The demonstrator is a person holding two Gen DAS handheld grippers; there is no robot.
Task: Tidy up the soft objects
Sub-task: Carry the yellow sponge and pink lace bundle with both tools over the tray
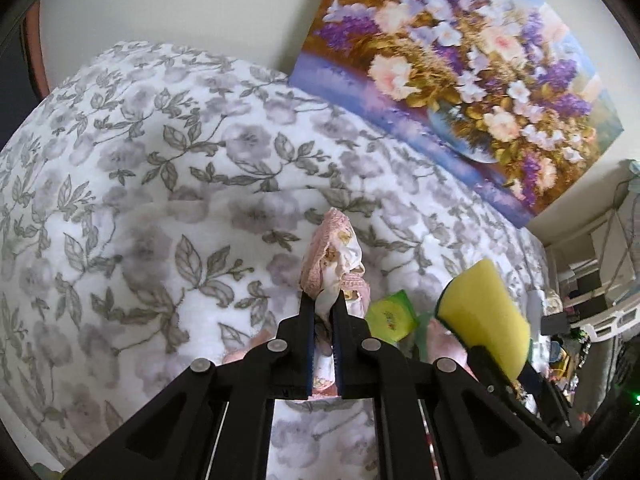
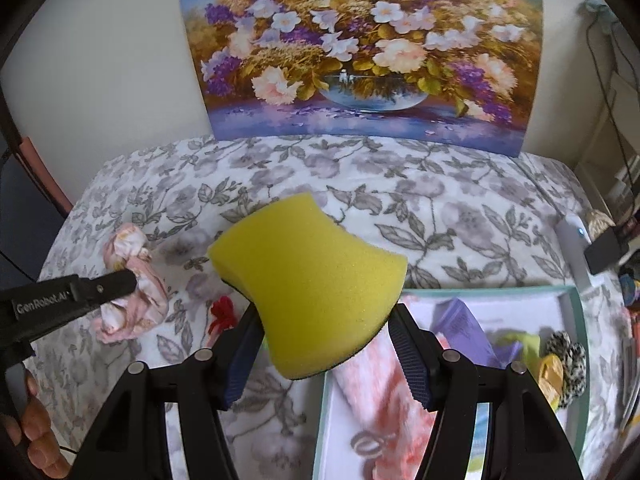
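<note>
Your left tool [image 1: 323, 300] is pinched nearly closed on a pink, lace-edged floral cloth scrunchie [image 1: 334, 258], which bunches up past the fingertips toward twelve o'clock in the left wrist view, with more of the cloth trailing down between the two black fingers. In the right wrist view that same scrunchie [image 2: 132, 280] hangs at nine o'clock, clear of the covering beneath it, gripped at the end of the left tool's black arm, and part of your hand [image 2: 36, 436] shows at the lower left edge. Your right tool [image 2: 328, 336] stands moderately wide, its blue-padded fingers pressing either side of a yellow foam sponge with a dark scouring layer [image 2: 310, 280], which sticks up and tilts toward eleven o'clock. From the left wrist camera that sponge [image 1: 484, 316] sits at three o'clock, just beside the scrunchie. Below both tools lies a white fleecy blanket printed with grey flowers and leaves [image 2: 420, 200]. At five o'clock in the right wrist view, a shallow white box with a pale teal rim [image 2: 576, 320] rests on the blanket, holding a pink-and-white fluffy cloth [image 2: 380, 392], a lilac item, and a black-and-white speckled scrunchie [image 2: 568, 356]. A small red yarn tuft [image 2: 222, 314] lies on the blanket between the two tools. A flower painting [image 2: 360, 48] leans against the wall at twelve o'clock.
</note>
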